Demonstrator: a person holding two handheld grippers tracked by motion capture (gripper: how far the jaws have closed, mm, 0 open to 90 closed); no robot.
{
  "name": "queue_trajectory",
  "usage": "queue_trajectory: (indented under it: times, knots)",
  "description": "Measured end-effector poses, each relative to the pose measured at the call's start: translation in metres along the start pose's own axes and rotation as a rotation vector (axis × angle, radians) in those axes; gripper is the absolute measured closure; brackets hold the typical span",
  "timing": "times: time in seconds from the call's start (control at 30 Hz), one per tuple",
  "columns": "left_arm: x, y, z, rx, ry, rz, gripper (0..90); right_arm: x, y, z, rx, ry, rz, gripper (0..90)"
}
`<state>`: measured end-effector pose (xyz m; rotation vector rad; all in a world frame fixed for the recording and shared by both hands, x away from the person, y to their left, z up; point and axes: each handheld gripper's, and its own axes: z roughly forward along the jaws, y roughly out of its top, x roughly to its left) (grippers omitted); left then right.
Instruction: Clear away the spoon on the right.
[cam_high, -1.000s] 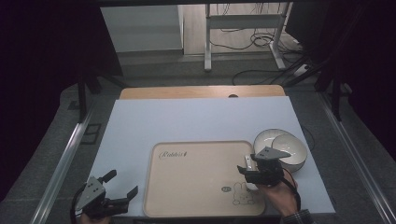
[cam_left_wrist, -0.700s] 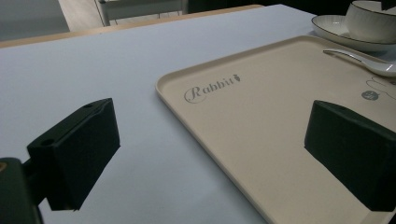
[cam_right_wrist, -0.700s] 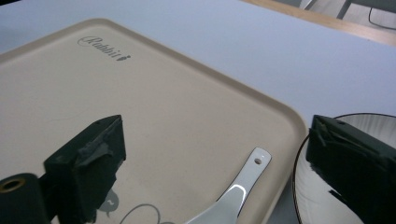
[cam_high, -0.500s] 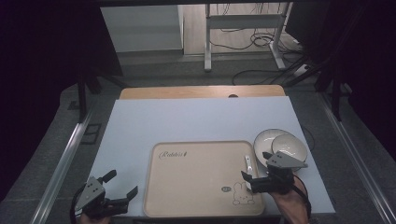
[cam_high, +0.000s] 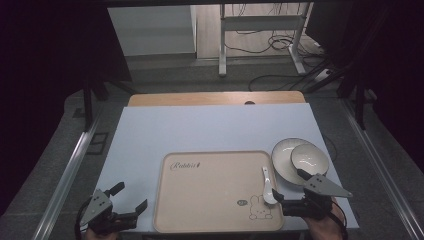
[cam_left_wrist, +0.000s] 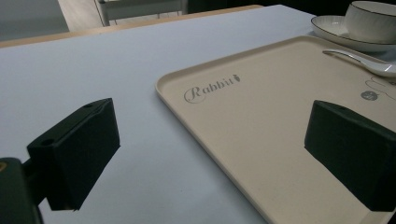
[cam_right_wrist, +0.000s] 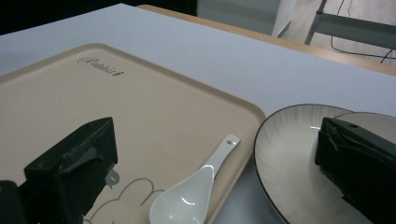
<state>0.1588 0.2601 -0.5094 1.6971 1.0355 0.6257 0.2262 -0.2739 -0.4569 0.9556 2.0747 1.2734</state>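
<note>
High view: pale blue table (cam_high: 210, 127) carries a beige tray (cam_high: 215, 192) printed "Rabbit" with a rabbit drawing, near the person's edge. Just right of the tray, a white plate (cam_high: 285, 162) with dark rim, a small white bowl (cam_high: 310, 159) resting on it. White ceramic spoon (cam_high: 268, 187) lies on the tray's right rim, bowl end toward the person, handle pointing away. Left hand-held gripper (cam_high: 129, 201) at the near left corner, jaws apart, nothing between. Right hand-held gripper (cam_high: 287, 202) just behind the spoon, jaws apart, spoon lying free between them in right gripper view.
</note>
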Motion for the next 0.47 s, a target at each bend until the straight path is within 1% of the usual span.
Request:
queue_trajectory:
  times: [0.13,0.23,0.37,0.47]
  knots:
    - [0.000,0.000,0.000,0.000,0.000,-0.001,3.3,-0.003,-0.010,-0.006,0.001,-0.018,0.006,0.0]
    - [0.000,0.000,0.000,-0.001,0.000,-0.001,3.3,-0.006,-0.017,-0.005,0.022,-0.028,0.014,0.0]
    - [0.000,0.000,0.000,-0.001,-0.001,-0.001,3.2,-0.009,-0.021,-0.003,0.031,-0.036,0.024,0.0]
    - [0.000,0.000,0.000,-0.002,0.000,0.000,3.3,-0.011,-0.022,-0.003,0.025,-0.043,0.026,0.0]
